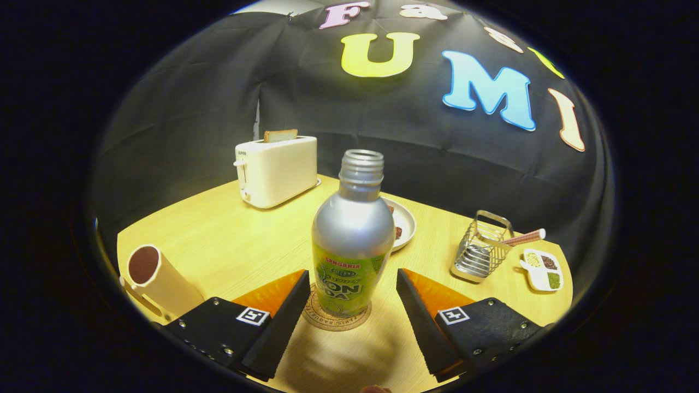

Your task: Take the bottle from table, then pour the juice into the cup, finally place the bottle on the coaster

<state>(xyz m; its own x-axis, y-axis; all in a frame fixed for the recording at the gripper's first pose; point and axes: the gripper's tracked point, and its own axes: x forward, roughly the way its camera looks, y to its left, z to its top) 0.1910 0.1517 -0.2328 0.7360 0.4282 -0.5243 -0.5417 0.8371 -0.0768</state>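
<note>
Tool (353, 305): standing wide open, one finger flanking each side of the bottle, neither finger touching it.
Bottle (352, 240): standing upright and uncapped between the fingers, sitting on the coaster.
Coaster (327, 319): lying flat under the bottle, its round printed rim showing around the bottle's base.
Cup (155, 281): resting well to the bottle's left, dark liquid showing inside.
Plate (404, 221): sitting just behind the bottle, partly hidden by it.
Wire rack (480, 254): standing to the bottle's right.
Snack dish (541, 269): lying beyond the rack, farther right of the bottle.
Toaster (277, 170): standing behind and left of the bottle, a slice poking out.
Bench (229, 240): carrying all items.
</note>
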